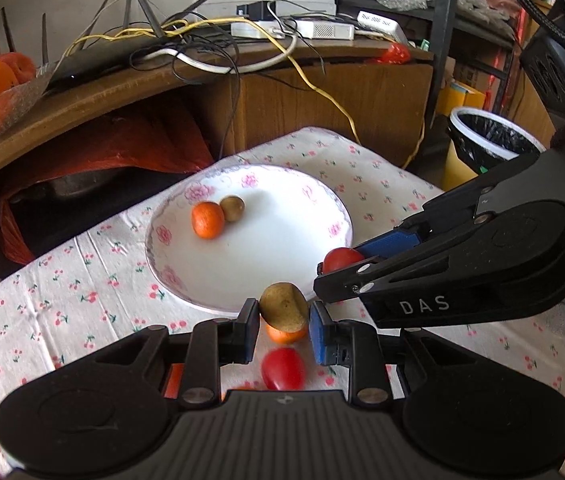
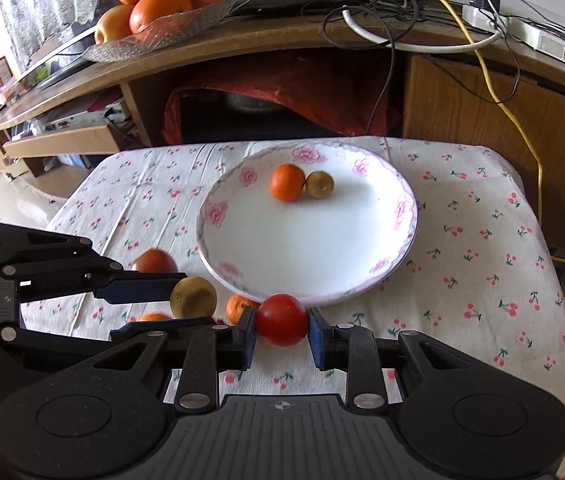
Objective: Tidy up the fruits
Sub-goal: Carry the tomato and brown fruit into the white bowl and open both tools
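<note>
A white floral plate point(image 1: 322, 236) point(image 2: 362, 264) holds a small orange point(image 1: 207, 220) point(image 2: 286, 182) and a brown kiwi-like fruit point(image 1: 232, 208) point(image 2: 319, 184). My left gripper point(image 1: 284, 314) is shut on a brown fruit point(image 1: 283, 307) point(image 2: 193, 297) at the plate's near rim. My right gripper point(image 2: 281, 321) is shut on a red tomato point(image 2: 281, 320) point(image 1: 340, 259) beside the rim. Under the left gripper lie another small orange point(image 1: 286, 335) point(image 2: 238, 306) and a red tomato point(image 1: 283, 369) point(image 2: 153, 261) on the cloth.
The cherry-print tablecloth point(image 1: 82, 312) covers a small table. Behind stands a wooden desk point(image 2: 482, 120) with cables, and a glass dish of large oranges point(image 2: 154, 12). A lined bin point(image 1: 490, 140) stands at the right.
</note>
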Demonstrator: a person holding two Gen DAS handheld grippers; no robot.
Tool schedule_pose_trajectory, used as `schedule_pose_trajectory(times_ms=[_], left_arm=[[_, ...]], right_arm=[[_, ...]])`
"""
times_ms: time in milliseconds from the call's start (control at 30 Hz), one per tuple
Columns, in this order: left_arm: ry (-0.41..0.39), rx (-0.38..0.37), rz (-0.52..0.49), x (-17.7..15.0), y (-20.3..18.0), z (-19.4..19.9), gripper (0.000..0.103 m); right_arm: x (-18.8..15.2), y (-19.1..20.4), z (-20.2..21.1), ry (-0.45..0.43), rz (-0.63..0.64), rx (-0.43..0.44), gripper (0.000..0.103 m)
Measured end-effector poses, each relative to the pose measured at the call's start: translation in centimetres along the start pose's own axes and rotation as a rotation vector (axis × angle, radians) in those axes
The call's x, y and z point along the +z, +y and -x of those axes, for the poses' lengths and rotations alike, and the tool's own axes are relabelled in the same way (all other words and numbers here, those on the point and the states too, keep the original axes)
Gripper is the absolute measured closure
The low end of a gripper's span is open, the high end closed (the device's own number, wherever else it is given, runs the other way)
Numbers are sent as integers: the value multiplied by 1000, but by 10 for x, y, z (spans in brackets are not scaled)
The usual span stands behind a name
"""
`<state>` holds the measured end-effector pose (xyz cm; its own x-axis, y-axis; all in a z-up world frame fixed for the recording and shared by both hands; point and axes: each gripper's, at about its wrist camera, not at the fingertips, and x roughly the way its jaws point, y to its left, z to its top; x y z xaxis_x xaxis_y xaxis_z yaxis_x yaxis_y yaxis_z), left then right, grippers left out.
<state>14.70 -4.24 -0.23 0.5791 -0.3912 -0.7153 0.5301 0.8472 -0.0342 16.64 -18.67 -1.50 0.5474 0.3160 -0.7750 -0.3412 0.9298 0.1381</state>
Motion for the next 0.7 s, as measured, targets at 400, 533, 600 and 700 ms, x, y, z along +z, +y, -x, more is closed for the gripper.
schedule_pose_trajectory(times_ms=[400, 533, 600, 700], left_arm=[[6, 15, 49, 8, 19, -20, 68], [-1, 23, 55, 12, 21, -26, 68], [2, 24, 57, 12, 22, -28, 68], [9, 28, 56, 12, 21, -32, 68]], right_arm=[[9, -13, -16, -11, -57, -27, 80], [14, -14, -18, -29, -74, -27, 80], [17, -16, -19, -33, -81, -27, 80], [17, -18, -22, -35, -75, -34, 80]])
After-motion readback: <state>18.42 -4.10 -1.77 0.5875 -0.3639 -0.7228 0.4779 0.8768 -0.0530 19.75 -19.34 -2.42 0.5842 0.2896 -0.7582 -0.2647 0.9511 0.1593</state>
